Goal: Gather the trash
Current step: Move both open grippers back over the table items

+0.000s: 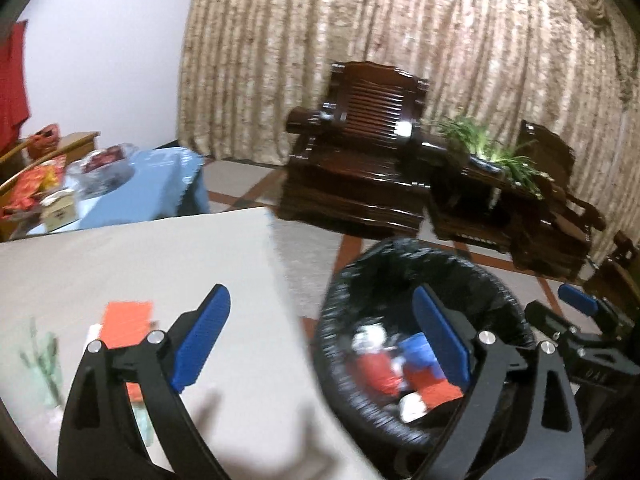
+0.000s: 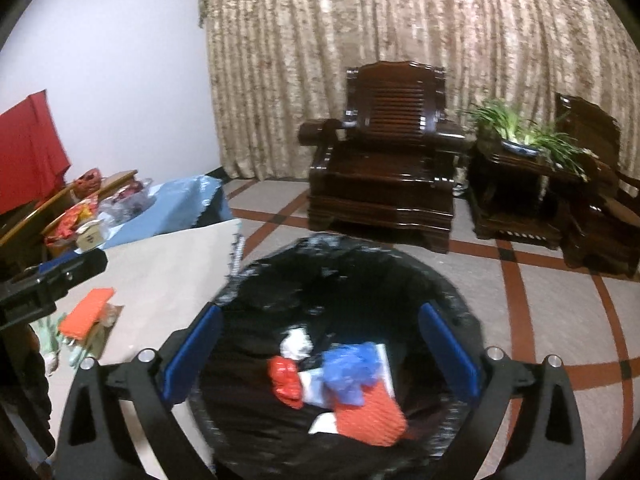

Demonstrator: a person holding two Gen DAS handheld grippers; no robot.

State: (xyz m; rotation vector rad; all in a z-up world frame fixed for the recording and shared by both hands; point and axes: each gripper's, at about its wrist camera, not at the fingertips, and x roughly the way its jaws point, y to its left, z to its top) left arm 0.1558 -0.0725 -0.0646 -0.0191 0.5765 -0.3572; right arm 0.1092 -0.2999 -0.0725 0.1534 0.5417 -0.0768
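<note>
On the left, a flat orange-red paper packet point(image 1: 127, 323) lies on the beige worktop point(image 1: 160, 256), by the left hand-held gripper point(image 1: 320, 340), spread wide and empty. To the right, the right hand-held gripper point(image 2: 320, 354), also wide and empty, hangs over the round black-lined trash bin point(image 2: 400, 256) holding red, blue and white scraps point(image 2: 344, 384).

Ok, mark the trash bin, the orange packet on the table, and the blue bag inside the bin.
trash bin point(image 2: 452, 292), right wrist view, on its black-lined far rim.
orange packet point(image 1: 127, 322), left wrist view, on its flat top.
blue bag point(image 2: 350, 372), right wrist view, on its crumpled middle.
</note>
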